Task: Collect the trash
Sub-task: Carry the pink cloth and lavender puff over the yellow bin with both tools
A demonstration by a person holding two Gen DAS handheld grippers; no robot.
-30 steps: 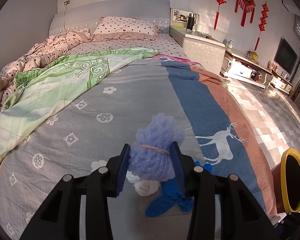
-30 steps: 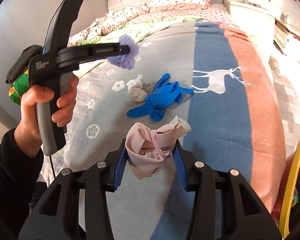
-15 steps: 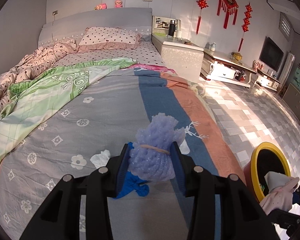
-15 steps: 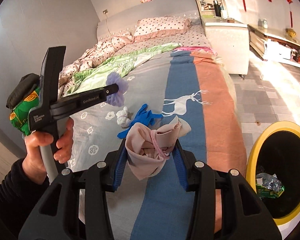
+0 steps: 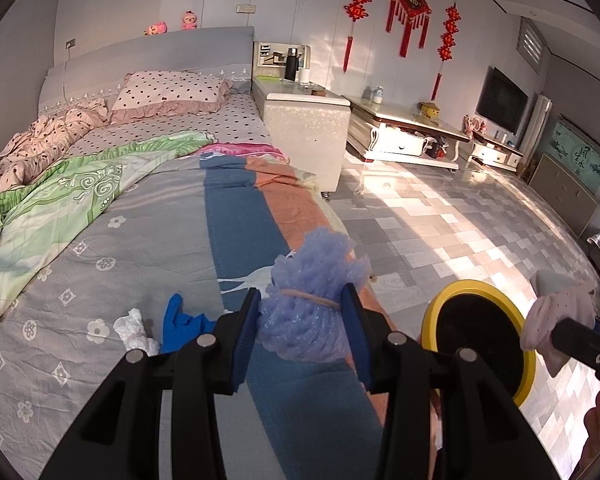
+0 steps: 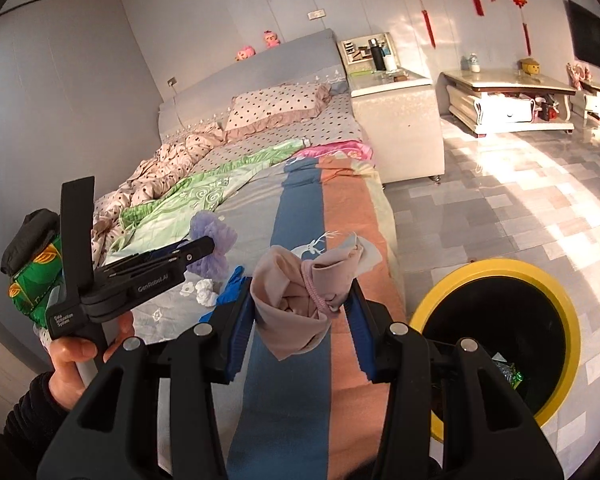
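Note:
My left gripper [image 5: 302, 334] is shut on a purple foam bundle [image 5: 306, 304] tied with a rubber band, held above the bed's foot. It also shows in the right wrist view [image 6: 212, 246]. My right gripper [image 6: 300, 316] is shut on a pink crumpled bag [image 6: 304, 300], also seen at the right edge of the left wrist view [image 5: 556, 320]. A yellow-rimmed trash bin [image 6: 560, 308] stands on the floor beside the bed, with green trash inside. A blue glove [image 5: 180, 324] and a white wad [image 5: 134, 328] lie on the bedspread.
The bed [image 5: 148, 232] has a grey, blue and orange spread, a green quilt and pillows. A white nightstand [image 5: 304, 124] stands beside it. A low TV cabinet [image 5: 404, 136] lines the far wall. The tiled floor [image 5: 440, 220] is sunlit.
Both grippers have swung right from over the bed toward the bin, each still holding its bundle. The bin now shows larger in both views.

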